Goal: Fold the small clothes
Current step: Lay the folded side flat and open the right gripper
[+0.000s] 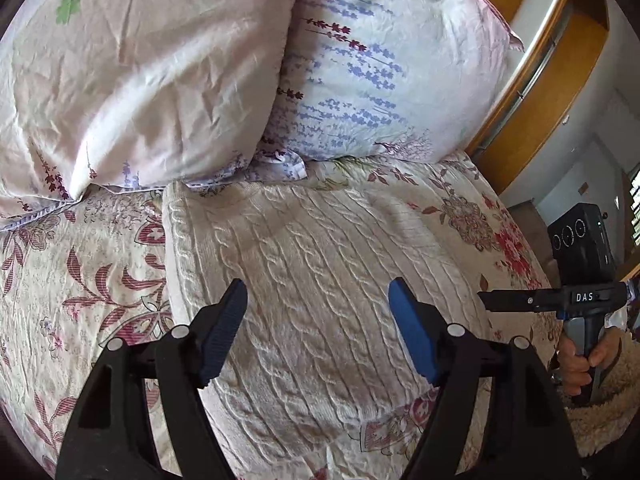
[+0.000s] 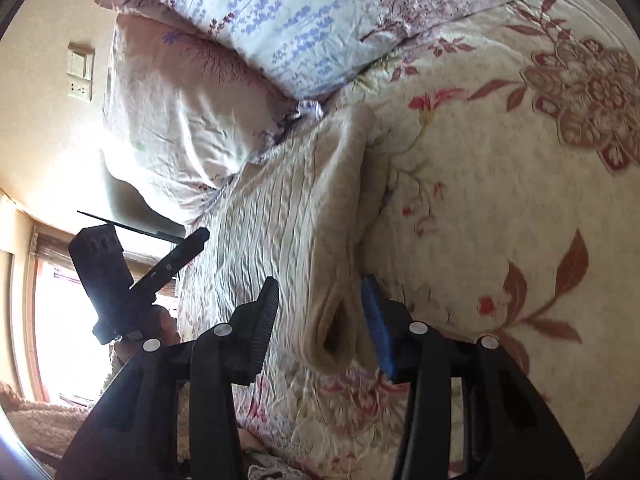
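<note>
The left tool hangs with its blue pads wide apart and nothing between them, above a cream cable-knit sweater spread flat on a floral bedspread. At three o'clock in the left wrist view, the right tool juts in over the sweater's edge, a hand wrapped round its grip. Seen from its own camera, the right tool stands partly open, with a folded cuff or sleeve end of the sweater lying between its pads; the fabric appears to brush the blue pad, though motion blur leaves the contact uncertain. The dark pad stands clear of it. At twelve o'clock beyond the sweater, two lavender-print pillows rest against each other at the head of the bed.
</note>
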`<state>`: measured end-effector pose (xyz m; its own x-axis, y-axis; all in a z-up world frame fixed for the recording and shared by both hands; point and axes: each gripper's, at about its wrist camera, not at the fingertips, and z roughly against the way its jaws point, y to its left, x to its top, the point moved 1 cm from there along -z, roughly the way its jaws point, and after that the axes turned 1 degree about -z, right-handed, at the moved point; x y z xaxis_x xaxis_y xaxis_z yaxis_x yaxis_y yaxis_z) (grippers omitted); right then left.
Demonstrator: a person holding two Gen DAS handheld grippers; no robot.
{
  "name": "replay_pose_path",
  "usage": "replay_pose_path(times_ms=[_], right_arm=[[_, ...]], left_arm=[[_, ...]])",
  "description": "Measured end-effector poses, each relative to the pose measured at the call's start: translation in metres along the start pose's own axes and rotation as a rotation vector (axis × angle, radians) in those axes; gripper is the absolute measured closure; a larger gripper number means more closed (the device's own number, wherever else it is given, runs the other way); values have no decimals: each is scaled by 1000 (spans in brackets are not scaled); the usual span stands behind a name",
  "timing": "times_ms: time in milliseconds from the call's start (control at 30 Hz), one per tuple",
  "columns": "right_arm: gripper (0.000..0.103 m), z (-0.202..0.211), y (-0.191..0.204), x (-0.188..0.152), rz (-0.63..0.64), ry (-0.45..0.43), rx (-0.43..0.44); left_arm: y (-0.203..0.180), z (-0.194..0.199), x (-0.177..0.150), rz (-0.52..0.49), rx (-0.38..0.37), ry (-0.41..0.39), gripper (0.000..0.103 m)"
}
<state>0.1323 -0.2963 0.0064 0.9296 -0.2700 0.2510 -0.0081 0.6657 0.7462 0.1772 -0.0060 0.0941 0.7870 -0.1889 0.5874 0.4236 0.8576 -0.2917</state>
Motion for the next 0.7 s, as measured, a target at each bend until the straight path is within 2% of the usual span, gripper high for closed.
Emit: replay_pose_path(times_ms=[33, 100, 133, 200, 433, 567, 633, 700], right_arm=[[61, -3, -1, -6, -5, 8, 1], [87, -6, 2, -15, 11, 27, -31], [93, -8, 5, -17, 28, 11, -88], [94, -8, 4, -17, 26, -25, -156], [95, -15, -19, -28, -58, -27, -174], [94, -25, -29, -22, -94, -50, -167], [93, -27, -34, -22, -117, -58, -158], [88, -26, -34, -23, -114, -59, -172]], left_arm=[[-2, 2, -5, -4, -7, 5, 30], [-4, -1, -14, -3, -23, 30, 30], [-4, -4, -19, -1, -19, 47, 30], [-5, -9, -28, 6, -19, 78, 30], [-6, -16, -42, 25, -5, 72, 30], [-15, -24, -51, -43, 58, 50, 30], [-20, -27, -54, -77, 84, 32, 26], [-23, -29, -54, -91, 114, 18, 25]])
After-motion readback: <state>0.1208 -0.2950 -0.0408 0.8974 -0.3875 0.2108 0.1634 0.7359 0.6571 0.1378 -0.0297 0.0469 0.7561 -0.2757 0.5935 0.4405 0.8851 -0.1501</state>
